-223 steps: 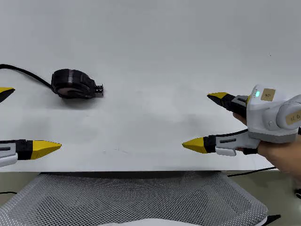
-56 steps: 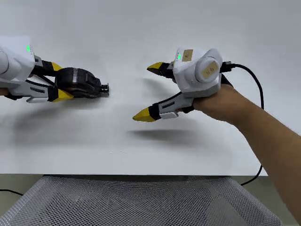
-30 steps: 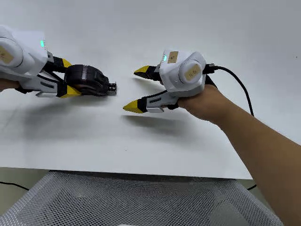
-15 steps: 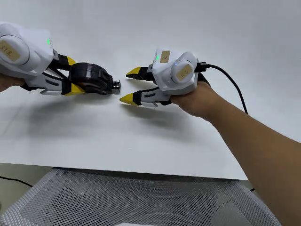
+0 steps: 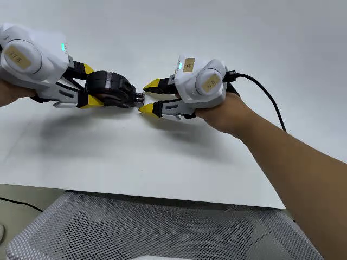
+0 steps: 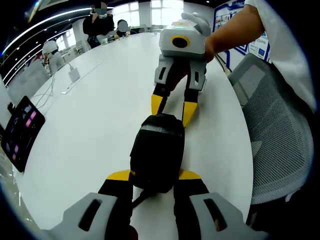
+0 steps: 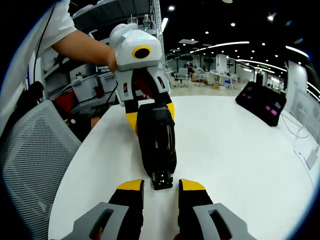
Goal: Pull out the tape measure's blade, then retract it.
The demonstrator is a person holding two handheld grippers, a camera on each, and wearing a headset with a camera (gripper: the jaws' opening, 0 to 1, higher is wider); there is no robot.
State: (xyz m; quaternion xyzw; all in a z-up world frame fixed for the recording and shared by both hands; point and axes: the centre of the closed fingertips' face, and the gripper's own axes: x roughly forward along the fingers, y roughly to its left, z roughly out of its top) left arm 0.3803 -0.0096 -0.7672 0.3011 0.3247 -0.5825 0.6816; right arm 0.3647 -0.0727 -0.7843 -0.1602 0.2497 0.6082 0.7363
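Observation:
The black tape measure (image 5: 111,89) is held just above the white table (image 5: 162,157), with my left gripper (image 5: 91,85) shut on its case. From the left gripper view the case (image 6: 157,152) sits between my yellow fingertips (image 6: 119,175). My right gripper (image 5: 147,97) faces it from the right. It is open, with its jaws on either side of the blade's end hook (image 5: 139,97). In the right gripper view the hook (image 7: 161,180) lies between my fingertips (image 7: 131,185) with a small gap on each side. No blade is drawn out.
A grey mesh chair (image 5: 162,227) stands at the table's near edge. A black cable (image 5: 265,97) trails from the right gripper. A dark screen (image 7: 262,102) stands further along the table. People are at the far end of the room (image 6: 102,20).
My left gripper took hold of the tape measure and raised it slightly. My right gripper moved left, narrowed its jaws and now brackets the hook.

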